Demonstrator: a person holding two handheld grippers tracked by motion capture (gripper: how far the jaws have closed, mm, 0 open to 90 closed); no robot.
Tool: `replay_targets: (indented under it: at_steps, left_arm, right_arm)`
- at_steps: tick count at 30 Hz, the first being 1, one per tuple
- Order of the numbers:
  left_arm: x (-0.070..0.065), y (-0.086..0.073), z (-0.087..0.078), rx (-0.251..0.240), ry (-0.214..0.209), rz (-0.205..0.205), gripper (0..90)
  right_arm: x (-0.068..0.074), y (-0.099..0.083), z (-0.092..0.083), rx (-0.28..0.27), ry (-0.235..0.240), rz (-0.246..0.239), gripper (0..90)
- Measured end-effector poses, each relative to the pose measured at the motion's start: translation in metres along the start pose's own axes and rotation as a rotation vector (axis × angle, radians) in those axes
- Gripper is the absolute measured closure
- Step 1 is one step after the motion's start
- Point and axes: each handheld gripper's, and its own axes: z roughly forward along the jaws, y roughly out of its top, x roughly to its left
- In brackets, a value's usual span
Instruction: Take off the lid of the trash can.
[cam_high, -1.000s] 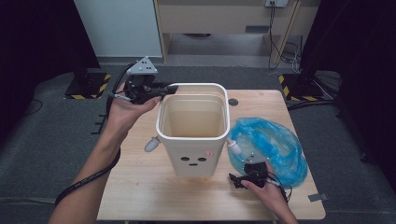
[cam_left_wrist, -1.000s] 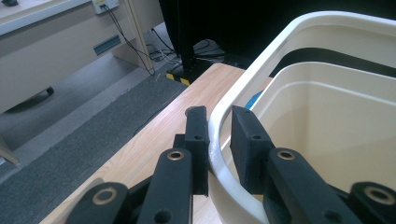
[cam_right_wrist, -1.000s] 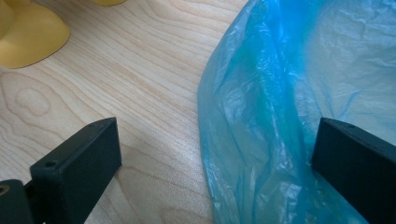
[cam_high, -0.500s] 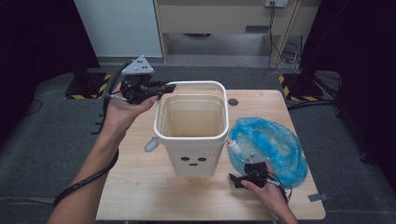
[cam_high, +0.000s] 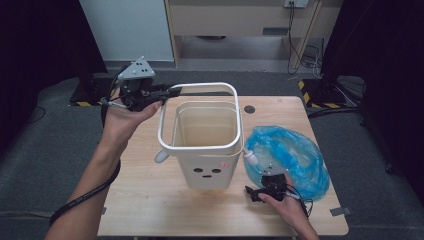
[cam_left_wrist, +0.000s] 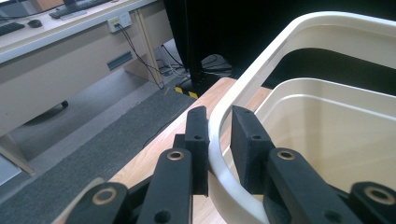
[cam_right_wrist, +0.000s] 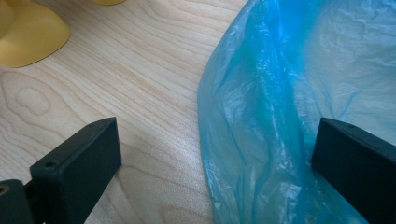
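High view: the left gripper (cam_high: 167, 93) pinches the white ring (cam_high: 199, 117), raised and tilted above the cream bin (cam_high: 207, 152) at the middle of the table (cam_high: 145, 200). The right gripper (cam_high: 256, 193) rests low near the blue bag (cam_high: 285, 155), which lies right of the bin.
Left gripper view: both jaws are clamped on the ring (cam_left_wrist: 219, 140), one on each face; the bin (cam_left_wrist: 336, 135) lies beyond.
Right gripper view: jaws stand wide, the bag (cam_right_wrist: 280, 112) edge between them, seemingly untouched by the pads.
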Motion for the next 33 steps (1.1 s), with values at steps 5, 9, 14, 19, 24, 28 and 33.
replay_targets:
  at_steps: [5, 9, 14, 19, 24, 28, 33]
  left_arm:
    - [0.005, -0.005, -0.008, -0.009, 0.008, -0.013, 77.0]
    - [0.008, -0.009, -0.015, -0.013, 0.015, -0.016, 77.0]
    - [0.013, -0.014, -0.027, -0.032, 0.030, -0.024, 77.0]
    - [0.018, -0.020, -0.039, -0.040, 0.046, -0.032, 77.0]
    - [0.022, -0.023, -0.046, -0.046, 0.058, -0.037, 77.0]
    - [0.024, -0.025, -0.049, -0.047, 0.064, -0.039, 77.0]
    - [0.026, -0.026, -0.049, -0.043, 0.068, -0.040, 77.0]
  right_arm:
    - [0.000, 0.000, 0.000, 0.000, 0.000, 0.001, 1.4]
    - [0.000, 0.000, 0.000, 0.000, -0.001, -0.001, 1.4]
    - [0.000, 0.000, 0.000, 0.001, -0.001, 0.000, 1.4]
    - [0.000, 0.000, 0.000, 0.001, -0.002, 0.001, 1.4]
    - [0.000, 0.000, 0.000, 0.001, -0.002, 0.001, 1.4]
    - [0.000, 0.000, 0.000, 0.001, -0.002, 0.002, 1.4]
    - [0.000, 0.000, 0.000, 0.001, -0.001, 0.002, 1.4]
